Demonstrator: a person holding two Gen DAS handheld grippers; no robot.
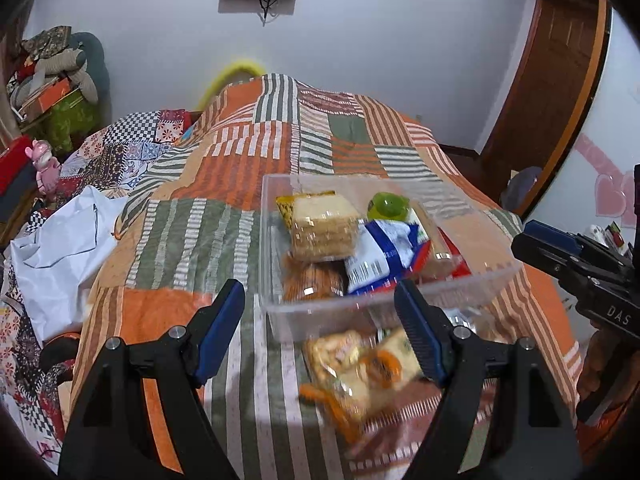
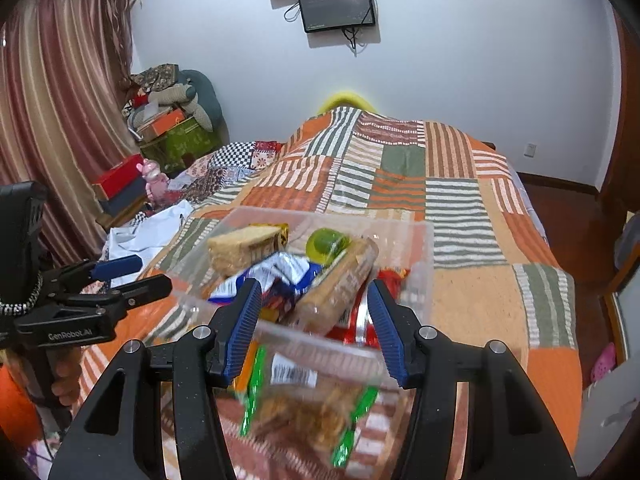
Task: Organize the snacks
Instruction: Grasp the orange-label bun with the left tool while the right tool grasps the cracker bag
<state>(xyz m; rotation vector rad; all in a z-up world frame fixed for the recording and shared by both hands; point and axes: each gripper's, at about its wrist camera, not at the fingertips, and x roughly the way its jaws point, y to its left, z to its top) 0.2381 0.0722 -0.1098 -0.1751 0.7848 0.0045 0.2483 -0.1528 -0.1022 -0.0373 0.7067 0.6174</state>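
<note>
Loose snack packet point(image 1: 356, 376) lies on the bed quilt point(image 1: 192, 248), just below and between the left tongs point(image 1: 320, 328), right in front of the clear bin's near wall. Crinkly film pouch, orange trim, crackers or biscuits inside by the look of it: likely light, soft-walled, contents brittle. Blurred, so the print is unreadable

Second packet with green seals point(image 2: 296, 404) sits low between the right tongs point(image 2: 316, 320), also this side of the bin; barcode label up, brown crunchy stuff inside. Probably just as light and crushable

Grip advice, my read: pinch across the flat seal or a short edge, gentle squeeze. Film is slick and the pouch holds air, so a mid-body pinch may slide or crack the contents. The quilt underneath is soft and will give as you press down

Both tongs stand wide apart, holding nothing

Clear plastic bin point(image 1: 496, 276) just beyond both tongs' tips, already holding a wafer pack point(image 1: 322, 226), a blue-and-white pouch point(image 1: 380, 256), a green jelly cup point(image 1: 386, 204) and more. Thin, rigid walls, likely to skid on the quilt if bumped

Further out beyond the tongs: white bag point(image 1: 60, 248), wall screen point(image 2: 338, 4)
</note>
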